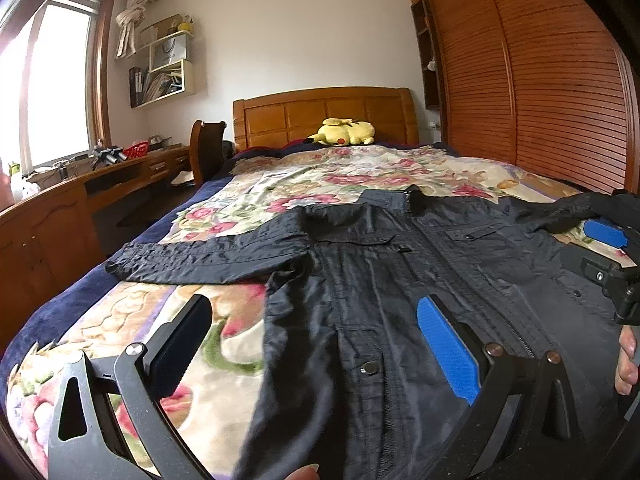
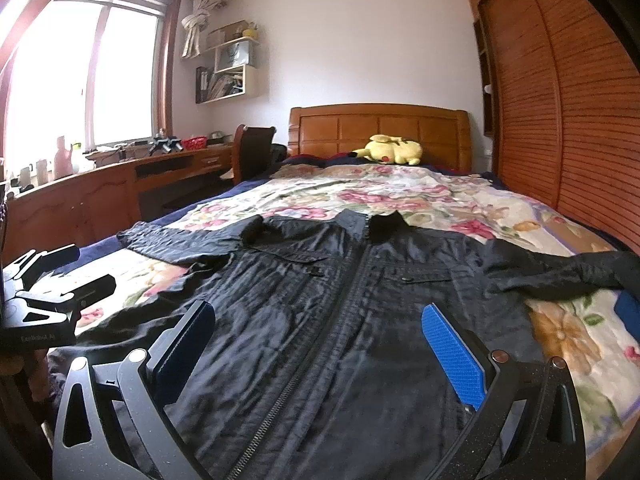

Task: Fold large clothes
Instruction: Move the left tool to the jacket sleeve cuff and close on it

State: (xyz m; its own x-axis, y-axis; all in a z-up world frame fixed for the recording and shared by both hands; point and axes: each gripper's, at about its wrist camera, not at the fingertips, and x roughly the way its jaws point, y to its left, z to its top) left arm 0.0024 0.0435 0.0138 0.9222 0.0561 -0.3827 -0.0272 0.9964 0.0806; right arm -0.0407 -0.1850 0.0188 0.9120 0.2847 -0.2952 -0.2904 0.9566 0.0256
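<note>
Dark jacket [image 2: 320,300] flat on bed [image 2: 560,332]: looks thin, limp, slick; pinch sleeve cuffs or hem; both hand-held grippers, left [image 1: 316,344] and right [image 2: 320,344], wide open, empty.

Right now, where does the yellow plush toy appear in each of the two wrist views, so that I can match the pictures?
Left wrist view: the yellow plush toy lies just right of centre in the upper half, at the foot of the wooden headboard.
Right wrist view: the yellow plush toy lies further right of centre, again against the wooden headboard.
Shared landmark: the black jacket's collar, in front of the toy on the floral bedspread.
</note>
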